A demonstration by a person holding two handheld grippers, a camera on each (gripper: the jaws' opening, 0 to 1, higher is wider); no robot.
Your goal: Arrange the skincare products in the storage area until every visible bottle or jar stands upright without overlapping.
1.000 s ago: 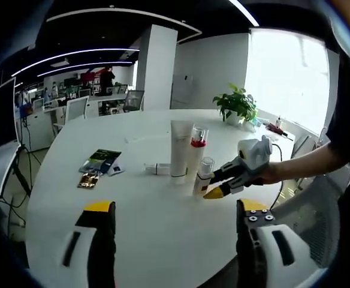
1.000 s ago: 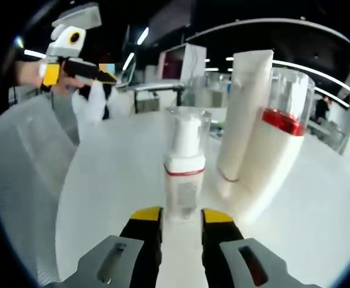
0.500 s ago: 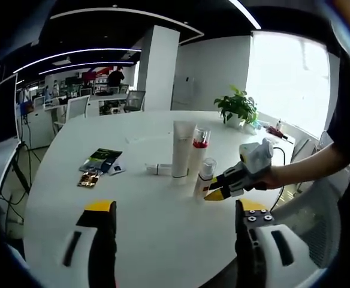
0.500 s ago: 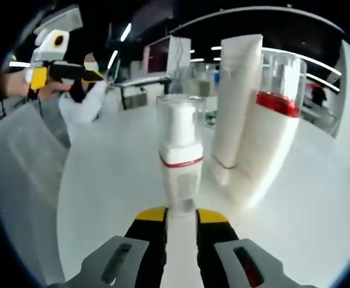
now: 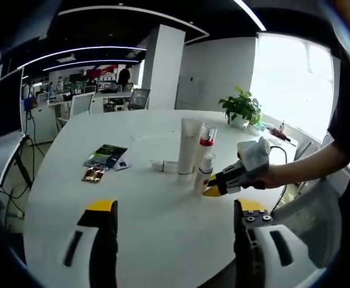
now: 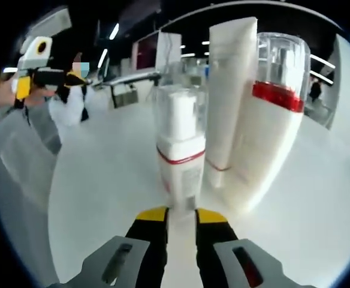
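Your right gripper [image 6: 180,215] pinches the small pump bottle [image 6: 179,150] at its base, its long axis upright, just beside the tall tube [image 6: 228,90].

Left gripper [image 5: 174,211] agape — right gripper [image 6: 180,215] pinched.

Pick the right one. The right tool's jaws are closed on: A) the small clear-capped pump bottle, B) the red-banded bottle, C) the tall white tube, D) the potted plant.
A: in the right gripper view, the right tool has its jaws pinched on the base of the small pump bottle, while the tall tube and red-banded bottle stand free behind it.
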